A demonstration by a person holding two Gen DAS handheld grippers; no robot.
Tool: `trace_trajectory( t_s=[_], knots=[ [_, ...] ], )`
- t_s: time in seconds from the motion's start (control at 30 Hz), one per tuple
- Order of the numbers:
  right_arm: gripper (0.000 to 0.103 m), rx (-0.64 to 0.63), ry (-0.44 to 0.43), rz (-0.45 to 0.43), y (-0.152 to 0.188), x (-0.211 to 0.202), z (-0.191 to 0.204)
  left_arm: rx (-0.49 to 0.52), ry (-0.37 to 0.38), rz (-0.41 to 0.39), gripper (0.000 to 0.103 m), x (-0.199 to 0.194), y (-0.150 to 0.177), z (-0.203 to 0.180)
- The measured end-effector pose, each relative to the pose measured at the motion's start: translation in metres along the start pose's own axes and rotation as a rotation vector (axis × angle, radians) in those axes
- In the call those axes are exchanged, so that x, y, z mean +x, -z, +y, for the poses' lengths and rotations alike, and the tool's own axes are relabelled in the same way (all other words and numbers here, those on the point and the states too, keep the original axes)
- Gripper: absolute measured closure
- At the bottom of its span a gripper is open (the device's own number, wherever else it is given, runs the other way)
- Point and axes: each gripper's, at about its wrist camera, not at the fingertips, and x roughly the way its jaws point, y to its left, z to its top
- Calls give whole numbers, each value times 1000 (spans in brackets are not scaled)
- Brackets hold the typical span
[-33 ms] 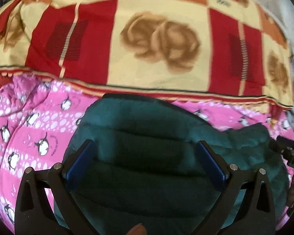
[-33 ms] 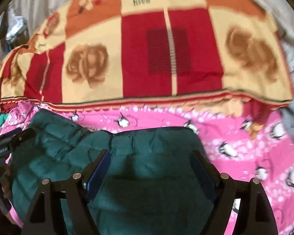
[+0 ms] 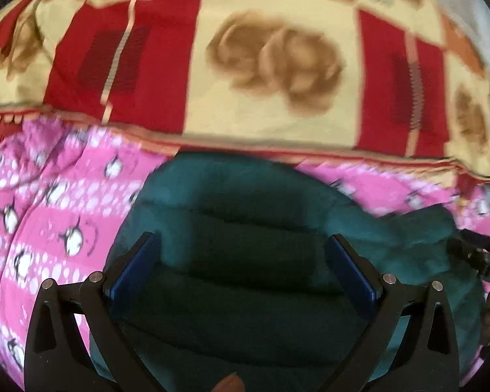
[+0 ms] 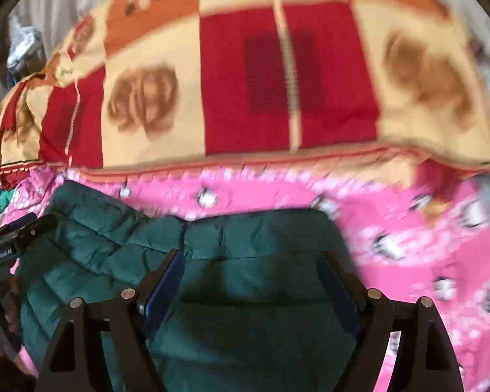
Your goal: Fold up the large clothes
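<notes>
A dark green quilted jacket (image 3: 245, 196) lies in a folded heap on the bed. In the right wrist view the jacket (image 4: 98, 248) spreads out to the left. My left gripper (image 3: 241, 245) is open wide just above the jacket's puffy middle, its blue pads (image 3: 134, 271) on either side of a padded ridge without squeezing it. My right gripper (image 4: 250, 254) is also open wide over the jacket's right part, near its top edge. Each gripper shows at the edge of the other's view, the right gripper (image 3: 483, 258) and the left gripper (image 4: 13, 241), both held by a hand.
Under the jacket is a pink sheet with penguins (image 3: 65, 215) (image 4: 408, 228). Behind it lies a thick red, yellow and orange checked blanket (image 3: 261, 65) (image 4: 277, 81) across the whole far side. Grey cloth (image 3: 467, 9) sits at the far right corner.
</notes>
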Motion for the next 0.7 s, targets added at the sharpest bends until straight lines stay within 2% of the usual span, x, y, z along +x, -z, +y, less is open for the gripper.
trace_trajectory(
  t_s=[0.07,0.1,0.23,0.37,0.43,0.53,0.6,0.7],
  knots=[
    [21,-19,5,95,3,32,-7,5,-31,59,0,21,6,3],
    [21,-6,-17,101,5,40,-12,3,-40,73,0,28,8,5],
    [19,61,-53,59,12,51,-29,30,-125,84,0,47,14,-2],
    [18,63,-33,54,15,55,-29,65,-173,85,0,52,15,-8],
    [18,55,-15,54,15,51,-25,61,-161,66,0,45,15,-6],
    [20,33,30,35,14,34,-21,28,-103,23,0,22,13,0],
    [26,69,29,-39,16,5,-19,7,-65,-31,0,-2,10,3],
    [26,117,-40,-168,24,-42,-10,51,7,-95,0,-35,17,-9]
  ],
)
